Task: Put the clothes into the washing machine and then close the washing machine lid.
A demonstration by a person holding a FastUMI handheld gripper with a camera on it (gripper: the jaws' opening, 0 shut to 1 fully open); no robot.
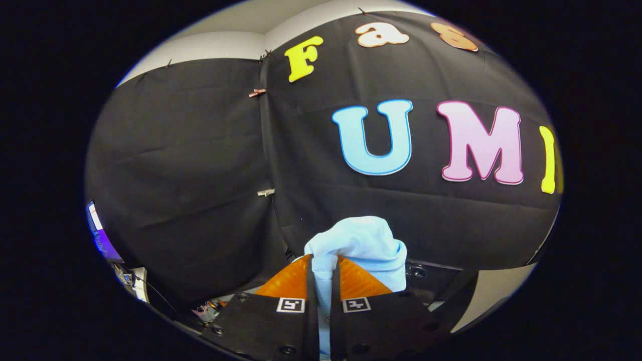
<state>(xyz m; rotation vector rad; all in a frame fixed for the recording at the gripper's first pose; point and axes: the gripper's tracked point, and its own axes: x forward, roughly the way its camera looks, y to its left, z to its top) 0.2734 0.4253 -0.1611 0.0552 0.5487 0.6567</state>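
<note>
A pale blue piece of clothing [363, 245] is pinched between my two fingers and bulges up just above and to the right of their tips. My gripper [323, 268] is shut on this cloth, with only a narrow fold of fabric showing in the gap between the fingers. The gripper is lifted and points at the black cloth wall, so the garment hangs in the air.
The black cloth wall [190, 165] stands close ahead, with a seam and small clips down its middle. A lit screen [100, 235] and some cables show low on the left. A dark edge of equipment [441, 281] lies behind the right finger.
</note>
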